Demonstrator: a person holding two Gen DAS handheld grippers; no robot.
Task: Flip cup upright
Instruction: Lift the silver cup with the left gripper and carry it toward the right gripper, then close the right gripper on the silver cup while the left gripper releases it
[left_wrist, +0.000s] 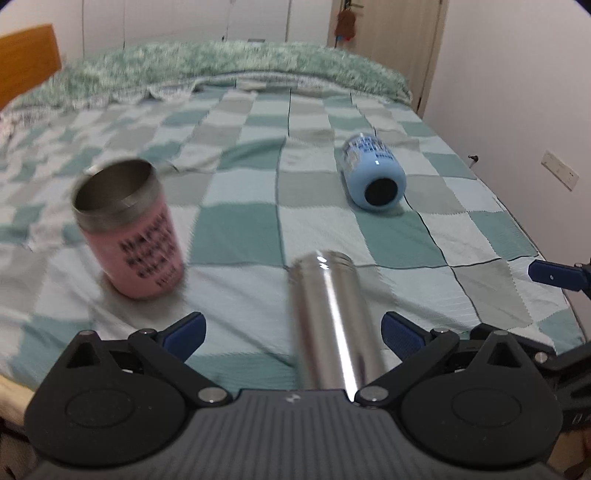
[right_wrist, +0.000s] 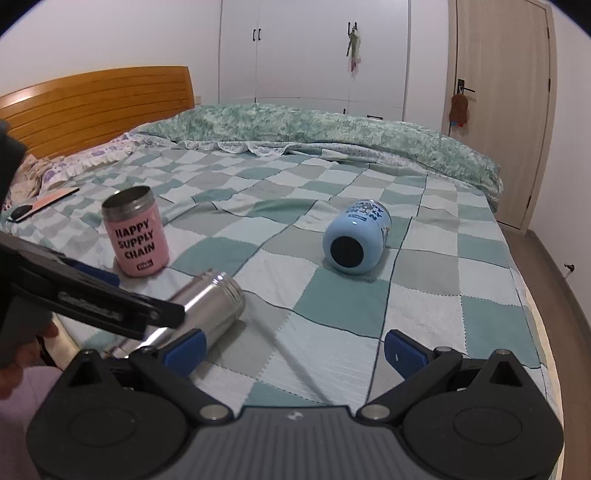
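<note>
A bed covered by a teal-and-grey checked quilt (right_wrist: 332, 321) fills the room. The shiny steel tumbler (left_wrist: 332, 321) lies on its side near the quilt's front edge, between the wide-open, empty left gripper (left_wrist: 293, 332). The right gripper (right_wrist: 295, 349) is spread wide over bare quilt, holding nothing. Well apart, a pink steel-rimmed cup (right_wrist: 136, 232) stands upright and a pale blue cup (right_wrist: 354, 240) lies toppled.

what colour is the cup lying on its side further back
Light blue cup, with a dark base facing the camera; clearest in the right wrist view.

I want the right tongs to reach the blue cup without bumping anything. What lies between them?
Only bare checkered bedspread, as the right wrist view shows. The right tongs stand open; the blue cup lies on its side ahead.
</note>
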